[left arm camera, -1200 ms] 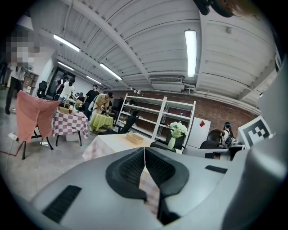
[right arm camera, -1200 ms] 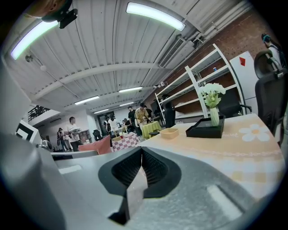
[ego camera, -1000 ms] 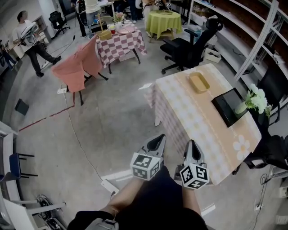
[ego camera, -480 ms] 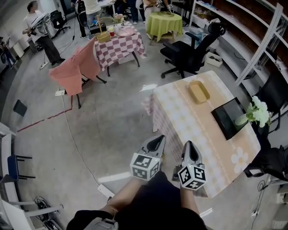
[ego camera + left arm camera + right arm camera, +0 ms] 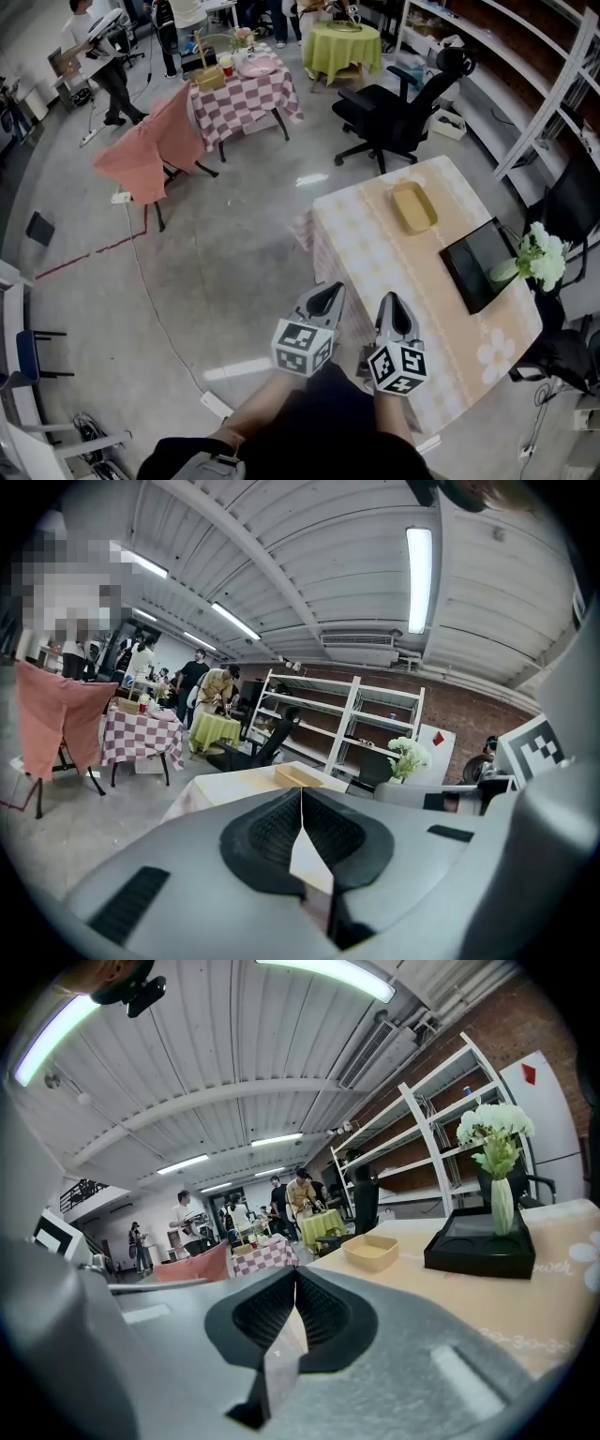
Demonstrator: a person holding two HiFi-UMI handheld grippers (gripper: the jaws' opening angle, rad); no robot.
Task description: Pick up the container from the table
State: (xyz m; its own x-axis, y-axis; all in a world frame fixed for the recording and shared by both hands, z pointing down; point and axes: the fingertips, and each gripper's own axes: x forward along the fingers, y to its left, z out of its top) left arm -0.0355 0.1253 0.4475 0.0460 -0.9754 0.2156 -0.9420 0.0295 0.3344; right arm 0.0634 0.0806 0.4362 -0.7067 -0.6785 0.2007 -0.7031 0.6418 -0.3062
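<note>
Container (image 5: 413, 206), a shallow tan dish, lies untouched on the far half of the table (image 5: 375, 258). A black tray (image 5: 476, 264) and a vase of white flowers (image 5: 541, 255) stand off to its right. By my judgement nothing of the task is done: the approach, the grasp and the lift all remain. The left claw (image 5: 325, 294) and the right claw (image 5: 394, 307) are both closed with nothing between their jaws, held side by side at the table's near end. The dish lies well ahead of them and a little to the right, well apart from both.
</note>
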